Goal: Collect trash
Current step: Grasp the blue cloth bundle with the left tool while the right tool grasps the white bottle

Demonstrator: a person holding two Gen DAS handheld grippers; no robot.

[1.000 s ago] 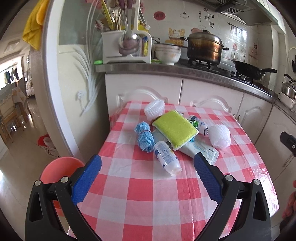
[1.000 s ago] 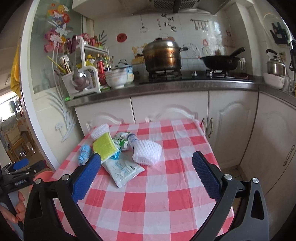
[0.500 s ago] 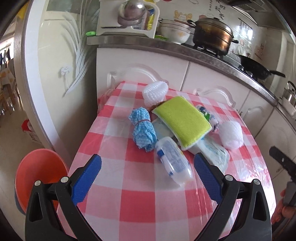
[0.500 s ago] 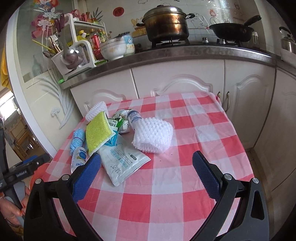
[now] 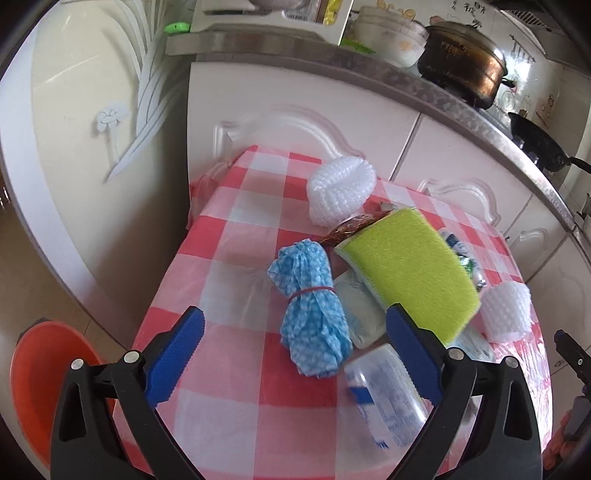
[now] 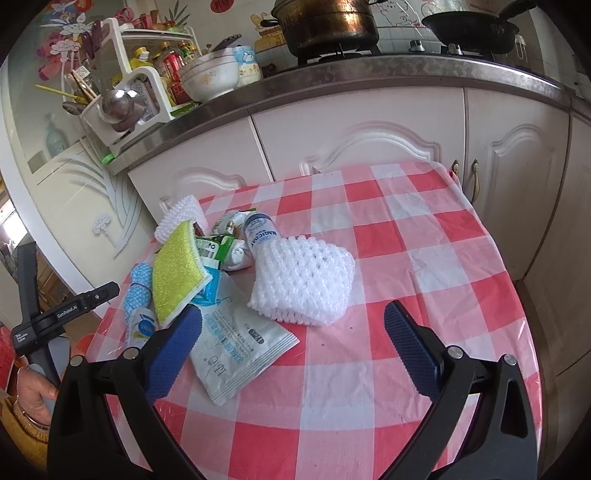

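Note:
A pile of trash lies on the red-checked table (image 5: 229, 417). A blue cloth bundle tied with a rubber band (image 5: 312, 314) sits between the fingers of my open left gripper (image 5: 295, 354), with a small plastic bottle (image 5: 386, 397) to its right. A yellow-green sponge (image 5: 410, 271) leans over the pile and a white foam net (image 5: 341, 192) lies behind it. My right gripper (image 6: 293, 345) is open just short of another white foam net (image 6: 304, 280), beside a white sachet (image 6: 236, 343). The sponge (image 6: 177, 273) and a labelled bottle (image 6: 260, 232) lie further left.
An orange basin (image 5: 40, 380) stands on the floor left of the table. White cabinet doors (image 6: 369, 133) and a counter with a pot (image 6: 328, 22), bowls and a utensil rack (image 6: 122, 96) run behind the table. A hand (image 6: 31, 395) holds the left gripper's handle.
Both grippers have come down and forward toward the pile. The left one now straddles the blue cloth bundle; the right one has closed in on the foam net. Both stay open.

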